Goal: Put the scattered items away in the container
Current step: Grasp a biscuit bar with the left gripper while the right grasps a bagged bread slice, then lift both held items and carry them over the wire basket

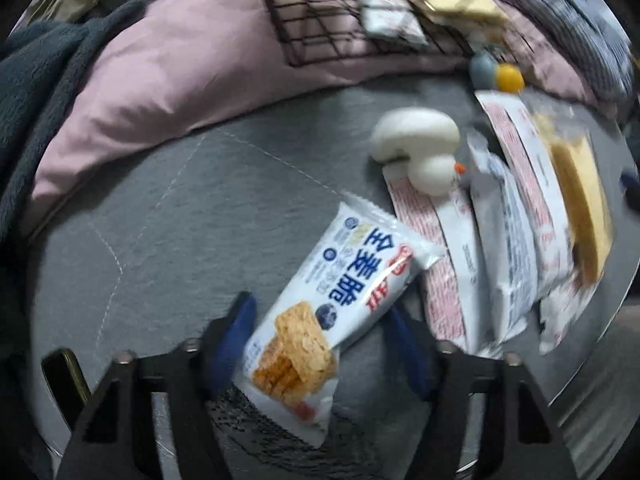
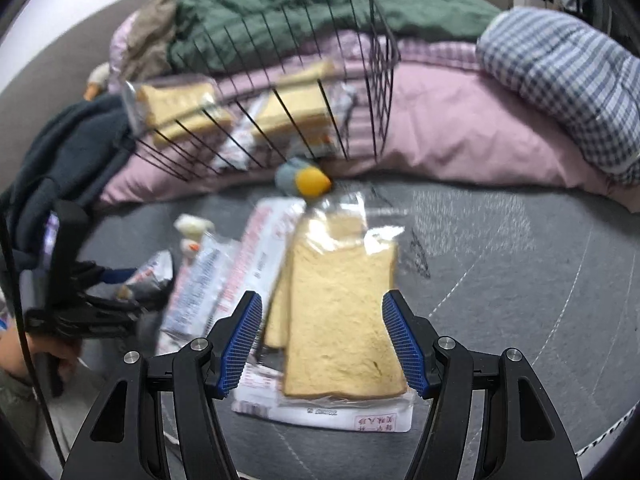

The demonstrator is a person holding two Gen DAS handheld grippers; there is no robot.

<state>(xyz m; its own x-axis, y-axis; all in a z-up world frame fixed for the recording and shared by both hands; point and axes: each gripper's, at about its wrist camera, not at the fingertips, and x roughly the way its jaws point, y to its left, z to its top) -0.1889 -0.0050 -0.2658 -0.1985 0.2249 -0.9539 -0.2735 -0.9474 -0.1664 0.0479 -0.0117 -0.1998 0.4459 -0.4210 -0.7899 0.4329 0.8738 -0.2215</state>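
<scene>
A white cracker packet (image 1: pixel 320 300) with blue print lies on the grey bedsheet, and my left gripper (image 1: pixel 320 306) is shut on it, a blue pad touching each long edge. My right gripper (image 2: pixel 322 300) stands open low over a bagged bread slice (image 2: pixel 340 320), which lies between its pads untouched. Beside the bread lie several long white snack packets (image 1: pixel 504 240) and a white plush toy (image 1: pixel 416 140). The black wire basket (image 2: pixel 376 80) sits tilted on the pink quilt behind, holding bagged bread and packets.
A small grey and yellow toy (image 2: pixel 304 178) lies at the basket's foot. Pink quilt (image 1: pixel 180 80), a dark blanket (image 1: pixel 36 92), green bedding and a checked pillow (image 2: pixel 560 80) ring the grey sheet. A person's hand (image 2: pixel 24 356) shows at the left.
</scene>
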